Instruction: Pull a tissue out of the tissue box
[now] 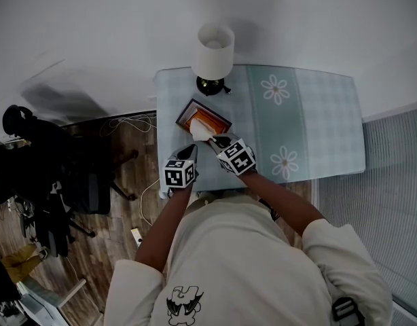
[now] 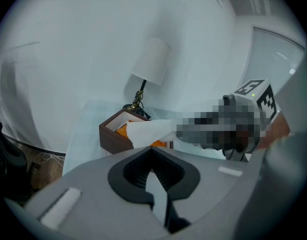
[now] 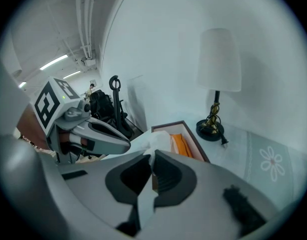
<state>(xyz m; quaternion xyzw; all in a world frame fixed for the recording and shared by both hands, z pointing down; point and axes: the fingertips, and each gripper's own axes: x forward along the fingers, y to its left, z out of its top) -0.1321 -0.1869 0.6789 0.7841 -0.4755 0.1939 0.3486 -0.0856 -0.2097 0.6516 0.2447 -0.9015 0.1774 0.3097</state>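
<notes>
White tissue [image 3: 157, 139] is pinched by its top fold in my right tongs [image 3: 150, 157], whose jaws are pressed together on it. From the tips it trails forward and down into the tissue box [image 2: 113, 138] just beyond, so its length lies along the line I judge I must draw back and up. My left tongs [image 2: 152, 154] hang just beside on the left, pressed together on nothing and short of the box, which sits near the desk's [image 1: 324, 114] left edge in front of the lamp [image 1: 212, 53].
</notes>
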